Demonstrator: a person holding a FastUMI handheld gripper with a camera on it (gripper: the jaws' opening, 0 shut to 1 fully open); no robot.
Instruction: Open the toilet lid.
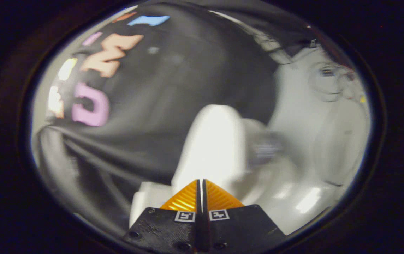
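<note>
The white toilet lid [212,148] rises as a broad blurred shape just ahead of my fingertips and looks lifted off the seat. Its lower edge meets the tips. My gripper [201,181] is shut, its two fingers pressed together with only a hairline slit between them and nothing held. Whether the tips touch the lid I cannot tell through the blur. A white part of the toilet's rim or seat [145,201] shows beside the fingers on the left.
The white toilet body and cistern [304,141] curve away to the right of the lid, with a round fitting [326,79] high on it. The booth's black cloth wall [173,88] hangs close behind and to the left.
</note>
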